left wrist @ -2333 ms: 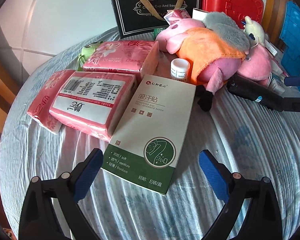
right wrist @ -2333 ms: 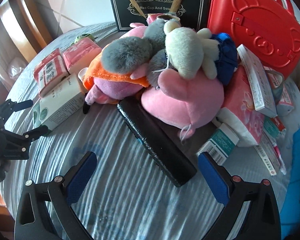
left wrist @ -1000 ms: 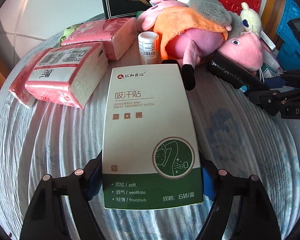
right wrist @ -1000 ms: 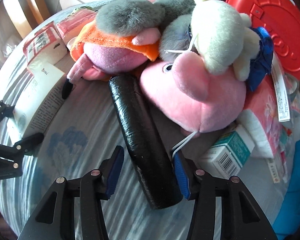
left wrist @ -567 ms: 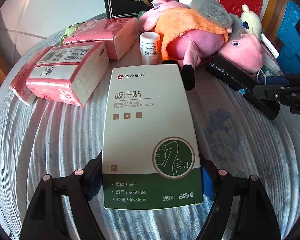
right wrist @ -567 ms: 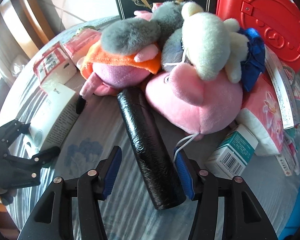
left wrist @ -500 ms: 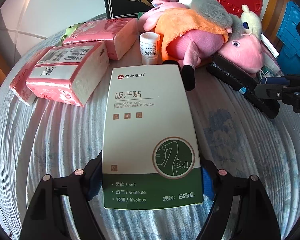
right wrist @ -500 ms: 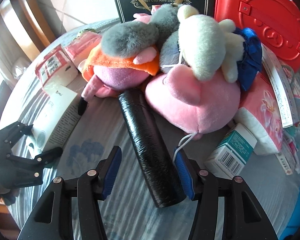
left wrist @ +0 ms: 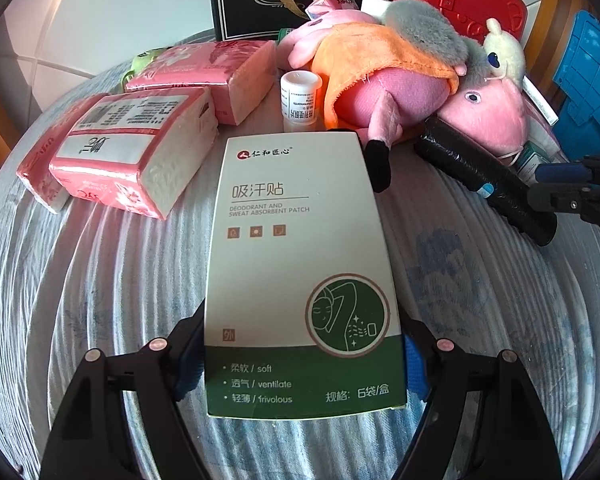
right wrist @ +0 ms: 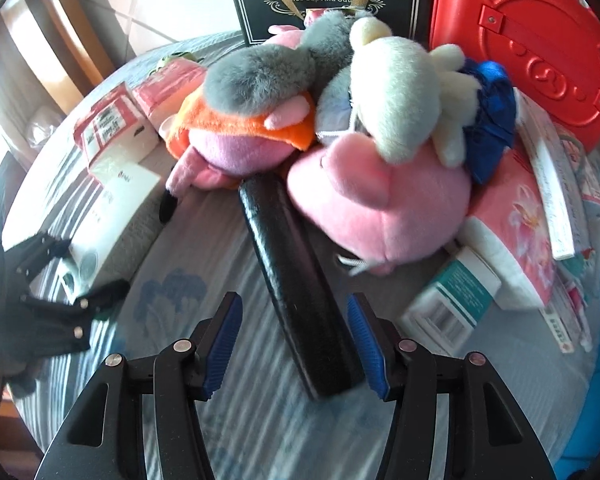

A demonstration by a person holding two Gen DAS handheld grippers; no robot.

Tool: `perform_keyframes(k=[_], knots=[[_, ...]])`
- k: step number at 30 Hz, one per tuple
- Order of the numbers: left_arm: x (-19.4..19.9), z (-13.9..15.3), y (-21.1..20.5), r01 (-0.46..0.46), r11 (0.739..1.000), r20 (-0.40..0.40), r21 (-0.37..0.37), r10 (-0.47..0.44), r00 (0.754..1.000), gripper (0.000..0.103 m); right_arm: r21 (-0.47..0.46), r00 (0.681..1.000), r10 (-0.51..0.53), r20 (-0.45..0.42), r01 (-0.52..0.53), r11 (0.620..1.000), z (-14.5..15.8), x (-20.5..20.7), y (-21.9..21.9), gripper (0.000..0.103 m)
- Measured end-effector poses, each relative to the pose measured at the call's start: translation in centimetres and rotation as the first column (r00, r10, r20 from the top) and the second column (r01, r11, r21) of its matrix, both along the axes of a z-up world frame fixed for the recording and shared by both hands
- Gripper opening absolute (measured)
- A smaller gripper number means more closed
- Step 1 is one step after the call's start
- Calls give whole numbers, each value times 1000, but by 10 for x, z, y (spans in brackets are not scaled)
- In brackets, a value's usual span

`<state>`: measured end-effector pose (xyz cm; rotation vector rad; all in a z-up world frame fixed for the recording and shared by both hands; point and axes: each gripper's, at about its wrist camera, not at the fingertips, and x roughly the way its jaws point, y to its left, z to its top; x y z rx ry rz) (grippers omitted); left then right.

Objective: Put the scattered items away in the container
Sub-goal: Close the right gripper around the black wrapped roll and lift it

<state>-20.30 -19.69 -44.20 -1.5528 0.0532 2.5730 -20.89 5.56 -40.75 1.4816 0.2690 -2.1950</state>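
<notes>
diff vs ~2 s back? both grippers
The left gripper went from open around the patch box to clamped on it. The right gripper closed in around the black roll; its pads now stand just off it, roll still on the cloth. Plush toys, tissue packs unchanged.

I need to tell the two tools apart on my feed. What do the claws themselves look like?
Both look alike. The left claw and the right claw each have two matte black angular fingers with cut-out frames, round silver pivot pins and ribbed blue pads on the inner faces. No cables, sleeves or hands show. No lettering is readable on them.
</notes>
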Motion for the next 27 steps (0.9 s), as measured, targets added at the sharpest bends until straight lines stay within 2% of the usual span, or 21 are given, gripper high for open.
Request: perform_keyframes(k=[4, 13, 18, 20, 21, 27], knots=[[15, 4, 4, 0, 1000, -2, 2, 0, 1000, 78, -4, 999, 28, -18, -28, 1000, 6, 0, -2, 55], [13, 4, 13, 13, 1000, -9, -22, -14, 1000, 78, 128, 997, 73, 26, -75, 989, -38, -16, -32, 52], [6, 4, 15, 0, 1000, -10, -22, 0, 1000, 78, 141, 998, 63, -4, -61, 988, -39, -18, -43, 52], [1, 4, 18, -6, 1000, -9, -21, 5, 1000, 78, 142, 998, 61, -8, -59, 988, -39, -17, -48, 46], [-1, 4, 18, -10, 1000, -9, -21, 10, 1000, 78, 139, 998, 64, -8, -63, 988, -38, -16, -51, 38], [4, 8, 16, -32, 999, -12, -4, 32, 999, 75, 148, 997, 72, 6, -72, 986, -37, -7, -56, 35]])
